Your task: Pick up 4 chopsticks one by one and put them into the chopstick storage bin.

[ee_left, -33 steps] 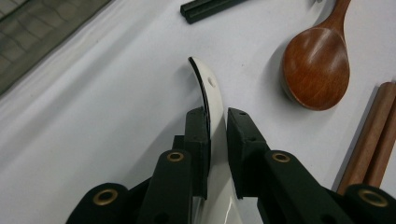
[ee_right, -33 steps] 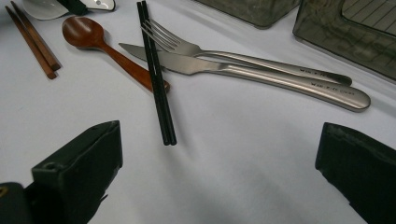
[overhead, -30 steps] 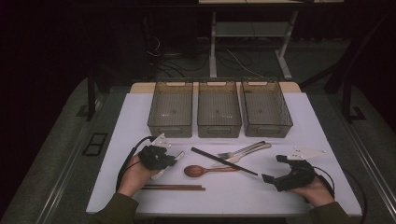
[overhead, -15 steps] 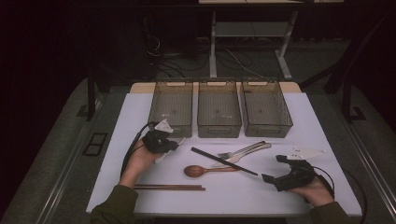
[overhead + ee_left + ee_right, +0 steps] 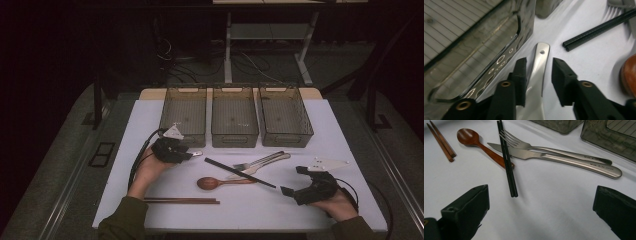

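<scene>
Your left gripper (image 5: 537, 85) has just been opening, its jaws now released around a steel utensil handle (image 5: 537, 67) at centre frame, just beside the left tray (image 5: 183, 114). Expect it stiff, light and slippery; grip across the flat mid-handle. At lower right, your right gripper (image 5: 292, 182) rests spread wide, empty.

Your left gripper (image 5: 186, 153) hides most of the metal utensil (image 5: 537, 67), so you cannot tell its head; the wooden spoon (image 5: 629, 75) is cut off at the frame's edge.
</scene>
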A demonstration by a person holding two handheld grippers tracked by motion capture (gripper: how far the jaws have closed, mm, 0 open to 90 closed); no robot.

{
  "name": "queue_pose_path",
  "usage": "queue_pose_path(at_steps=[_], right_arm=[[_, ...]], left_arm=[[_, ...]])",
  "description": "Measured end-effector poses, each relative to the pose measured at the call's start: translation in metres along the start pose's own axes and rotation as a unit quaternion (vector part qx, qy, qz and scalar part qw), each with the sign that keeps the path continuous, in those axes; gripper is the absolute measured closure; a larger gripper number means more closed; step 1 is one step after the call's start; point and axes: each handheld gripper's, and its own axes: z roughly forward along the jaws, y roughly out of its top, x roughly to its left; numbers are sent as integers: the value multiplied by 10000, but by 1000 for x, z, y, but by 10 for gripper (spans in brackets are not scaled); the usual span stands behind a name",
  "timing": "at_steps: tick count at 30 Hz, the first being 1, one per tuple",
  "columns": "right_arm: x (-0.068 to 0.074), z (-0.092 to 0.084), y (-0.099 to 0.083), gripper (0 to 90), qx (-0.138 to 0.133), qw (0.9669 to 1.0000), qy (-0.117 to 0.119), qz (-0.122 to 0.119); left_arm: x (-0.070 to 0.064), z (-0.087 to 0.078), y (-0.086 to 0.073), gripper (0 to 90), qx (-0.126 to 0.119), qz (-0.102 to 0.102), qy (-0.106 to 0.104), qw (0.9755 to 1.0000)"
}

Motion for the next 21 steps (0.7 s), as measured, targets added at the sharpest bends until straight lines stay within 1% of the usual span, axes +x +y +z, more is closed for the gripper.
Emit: queue_pose_path(at_steps=[1, 3, 4, 6, 8, 12, 15, 18, 21], right_arm=[[0, 0, 0, 6, -1, 10000, 0, -1], [0, 0, 0, 6, -5, 10000, 7, 6], [0, 0, 0, 6, -6, 10000, 10, 8], [0, 0, 0, 6, -16, 10000, 23, 6], [0, 0, 0, 6, -16, 10000, 25, 1], [0, -1, 0, 6, -34, 10000, 29, 4], [0, -1, 0, 6, -71, 10000, 32, -20], [0, -1, 0, 6, -80, 10000, 31, -17], [0, -1, 0, 6, -86, 10000, 39, -13]], left_arm=[[-1, -2, 0, 603, -54, -32, -16, 10000], [-4, -7, 0, 564, -136, -21, -51, 9999], [-6, -9, -1, 542, -163, 17, -103, 9998], [-13, -14, -3, 502, -245, 29, -189, 9995], [-19, -19, -6, 468, -251, 92, -197, 9994], [-28, -29, -14, 422, -367, 129, -205, 9990], [-32, -36, -18, 403, -512, 55, -232, 9984], [-38, -43, -24, 403, -547, 97, -243, 9982], [-46, -47, -33, 444, -537, 164, -323, 9979]])
